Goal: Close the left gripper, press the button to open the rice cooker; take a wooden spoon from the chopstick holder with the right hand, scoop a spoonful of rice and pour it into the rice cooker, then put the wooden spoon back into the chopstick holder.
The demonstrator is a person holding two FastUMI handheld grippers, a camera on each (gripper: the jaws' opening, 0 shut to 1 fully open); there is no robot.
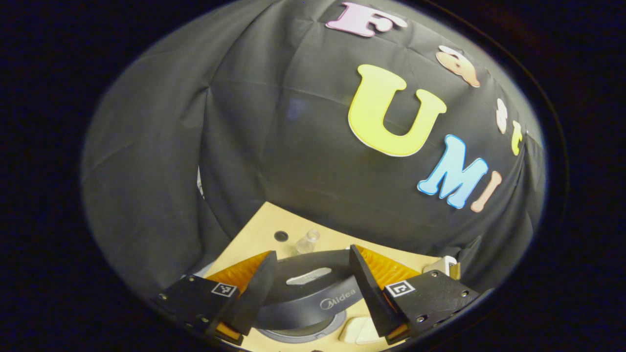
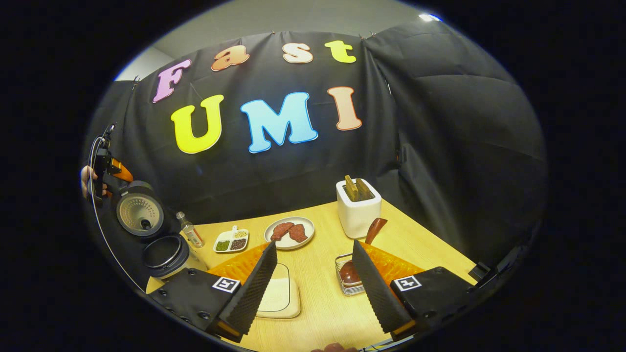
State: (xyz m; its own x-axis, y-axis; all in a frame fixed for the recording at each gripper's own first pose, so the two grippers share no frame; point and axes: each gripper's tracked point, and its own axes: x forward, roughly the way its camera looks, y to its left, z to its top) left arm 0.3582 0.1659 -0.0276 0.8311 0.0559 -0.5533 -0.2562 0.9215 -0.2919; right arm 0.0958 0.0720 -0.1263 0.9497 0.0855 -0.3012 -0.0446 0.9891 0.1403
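I judge the first step done: at the left edge of the right gripper view the rice cooker [image 2: 164,254] stands open, lid [image 2: 139,211] raised. Everything with the wooden spoon [image 2: 364,247] is left; it rests in the chopstick holder [image 2: 348,281] at lower centre, the rice tray [image 2: 279,296] beside it. My right gripper [image 2: 313,283] is spread wide, empty. My left gripper [image 1: 309,288] is also spread, straddling the cooker's lid without pressing it.

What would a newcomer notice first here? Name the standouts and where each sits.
The rice cooker stands open at the table's far left, its lid tipped up. The white toaster holds two slices near the back wall. A wooden spoon rests in a wire holder ahead of the open right tongs.
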